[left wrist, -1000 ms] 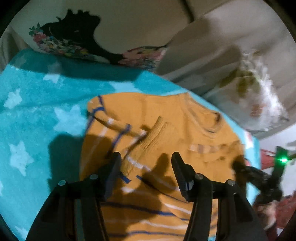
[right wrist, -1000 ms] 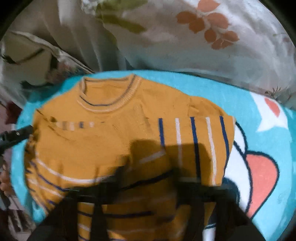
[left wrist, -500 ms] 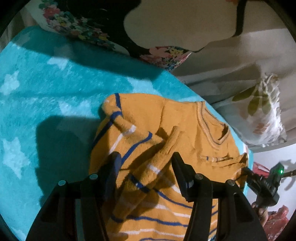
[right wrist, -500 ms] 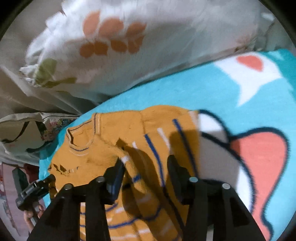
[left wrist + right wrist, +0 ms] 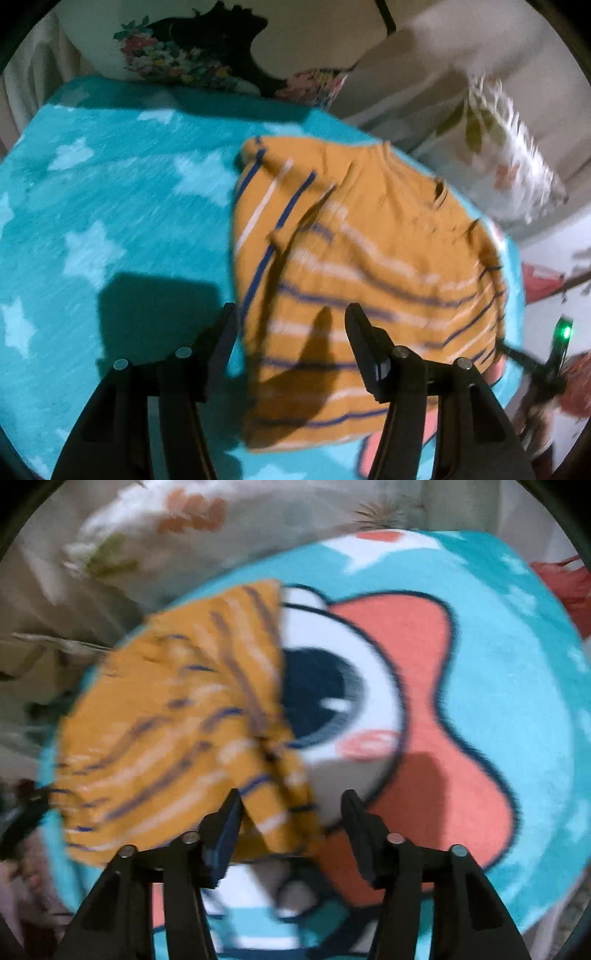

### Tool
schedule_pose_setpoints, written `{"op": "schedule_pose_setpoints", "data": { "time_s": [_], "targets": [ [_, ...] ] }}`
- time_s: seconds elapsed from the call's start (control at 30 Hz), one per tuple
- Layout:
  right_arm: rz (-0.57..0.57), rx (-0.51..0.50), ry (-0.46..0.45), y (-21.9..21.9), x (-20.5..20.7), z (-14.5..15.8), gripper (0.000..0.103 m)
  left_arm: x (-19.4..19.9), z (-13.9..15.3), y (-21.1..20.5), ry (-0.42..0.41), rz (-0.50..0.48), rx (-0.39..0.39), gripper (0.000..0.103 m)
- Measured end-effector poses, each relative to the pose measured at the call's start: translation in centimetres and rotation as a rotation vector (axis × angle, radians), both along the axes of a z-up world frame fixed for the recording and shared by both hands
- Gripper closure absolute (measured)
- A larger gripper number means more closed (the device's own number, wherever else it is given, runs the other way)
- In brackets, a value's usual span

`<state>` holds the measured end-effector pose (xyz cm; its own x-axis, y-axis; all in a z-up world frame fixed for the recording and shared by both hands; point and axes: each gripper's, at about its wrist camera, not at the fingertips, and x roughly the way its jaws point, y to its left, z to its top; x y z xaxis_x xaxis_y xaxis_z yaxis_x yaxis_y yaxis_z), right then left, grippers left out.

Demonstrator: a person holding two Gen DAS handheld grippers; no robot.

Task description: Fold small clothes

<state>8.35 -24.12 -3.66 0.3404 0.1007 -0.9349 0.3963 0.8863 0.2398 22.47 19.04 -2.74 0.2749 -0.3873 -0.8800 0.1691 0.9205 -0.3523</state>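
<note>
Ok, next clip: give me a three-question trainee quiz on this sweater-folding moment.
1. True or false: the left gripper is clamped on the striped orange sweater.
2. The sweater lies on: A) a bare wooden table B) a turquoise cartoon blanket C) a white plate
3. Fill in: the right gripper hangs over the sweater's edge with its jaws ____.

Key: 1 false, both grippers are opening with no cloth pinched; 2 B; 3 opening.
</note>
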Motion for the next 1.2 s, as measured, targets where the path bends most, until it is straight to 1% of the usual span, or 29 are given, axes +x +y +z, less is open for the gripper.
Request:
{"op": "schedule_pose_setpoints", "data": {
  "time_s": [0.03, 0.07, 0.1, 0.13, 0.17, 0.2, 0.23, 0.27, 0.33, 0.37, 0.4, 0.47, 0.5, 0.53, 0.63, 0.7, 0.73, 0.87, 0.93, 1.0, 1.03, 1.1, 1.13, 1.2],
  "targets": [
    [-0.027, -0.048, 0.021, -0.5, -0.1, -0.4, 0.046, -0.4, -0.4, 0.2, -0.001, -0.009, 0.018, 0.045],
    [-0.057, -0.055, 0.028, -1.1, -0.2, -0.5, 0.046, -0.7, -0.7, 0.3, -0.003, -0.013, 0.042, 0.045],
    [-0.092, -0.044, 0.023, -1.7, -0.3, -0.3, 0.046, -1.0, -1.2, 0.5, -0.010, -0.015, 0.084, 0.044],
    [-0.113, -0.044, 0.012, -2.0, -0.3, 0.2, 0.046, -1.3, -1.5, 1.0, -0.013, -0.018, 0.108, 0.044],
    [-0.129, -0.071, 0.002, -2.0, -0.2, 0.9, 0.046, -1.5, -1.8, 1.2, -0.010, -0.021, 0.111, 0.043],
    [-0.141, -0.113, -0.012, -1.9, 0.1, 1.9, 0.046, -1.6, -2.1, 1.6, -0.003, -0.016, 0.098, 0.042],
    [-0.145, -0.127, -0.025, -1.7, 0.3, 2.5, 0.046, -1.6, -2.2, 1.9, 0.004, -0.006, 0.083, 0.041],
    [-0.142, -0.126, -0.057, -1.3, 0.7, 3.4, 0.046, -1.6, -2.3, 2.2, 0.006, 0.000, 0.070, 0.041],
    [-0.097, -0.096, -0.124, 0.1, 1.9, 4.9, 0.046, -1.5, -2.3, 2.5, 0.002, 0.008, 0.060, 0.040],
    [-0.051, -0.081, -0.154, 1.2, 2.9, 5.5, 0.046, -1.6, -2.3, 2.6, 0.001, 0.010, 0.057, 0.040],
    [0.002, -0.060, -0.174, 2.6, 4.1, 5.9, 0.046, -1.7, -2.3, 2.6, 0.001, 0.013, 0.054, 0.040],
    [0.080, 0.005, -0.178, 4.8, 6.3, 5.6, 0.046, -2.0, -2.2, 2.8, 0.000, 0.020, 0.047, 0.040],
    [0.111, 0.032, -0.172, 5.8, 7.8, 5.1, 0.046, -2.2, -2.1, 3.0, -0.003, 0.024, 0.045, 0.040],
    [0.128, 0.038, -0.167, 6.4, 8.7, 4.8, 0.046, -2.3, -1.9, 3.2, -0.004, 0.029, 0.042, 0.040],
    [0.168, 0.007, -0.109, 7.4, 12.8, 2.6, 0.046, -2.8, -1.6, 4.0, -0.011, 0.041, 0.036, 0.040],
    [0.165, -0.023, -0.061, 6.9, 15.4, 1.0, 0.046, -3.1, -1.5, 4.5, -0.015, 0.044, 0.047, 0.040],
    [0.162, -0.035, -0.047, 6.7, 16.0, 0.5, 0.046, -3.4, -1.5, 4.8, -0.015, 0.051, 0.056, 0.040],
    [0.144, -0.047, -0.012, 5.7, 18.3, -0.1, 0.046, -4.2, -1.5, 6.2, -0.003, 0.087, 0.052, 0.040],
    [0.144, -0.054, -0.010, 5.8, 18.6, 0.5, 0.046, -4.6, -1.3, 7.1, 0.003, 0.113, 0.038, 0.039],
    [0.156, -0.082, -0.031, 6.3, 18.3, 1.8, 0.046, -4.9, -1.1, 7.7, 0.003, 0.131, 0.026, 0.039],
    [0.164, -0.106, -0.044, 7.2, 18.1, 2.8, 0.046, -4.9, -1.0, 7.8, 0.003, 0.137, 0.017, 0.039],
    [0.190, -0.150, -0.076, 8.8, 17.4, 4.7, 0.040, -5.1, -0.8, 8.0, 0.004, 0.144, -0.007, 0.039],
    [0.203, -0.156, -0.089, 9.7, 17.3, 5.4, 0.040, -5.2, -0.8, 7.9, 0.006, 0.148, -0.019, 0.039],
    [0.264, -0.158, -0.123, 12.7, 16.8, 6.9, 0.038, -5.2, -0.8, 7.6, 0.009, 0.152, -0.033, 0.039]
  ]
}}
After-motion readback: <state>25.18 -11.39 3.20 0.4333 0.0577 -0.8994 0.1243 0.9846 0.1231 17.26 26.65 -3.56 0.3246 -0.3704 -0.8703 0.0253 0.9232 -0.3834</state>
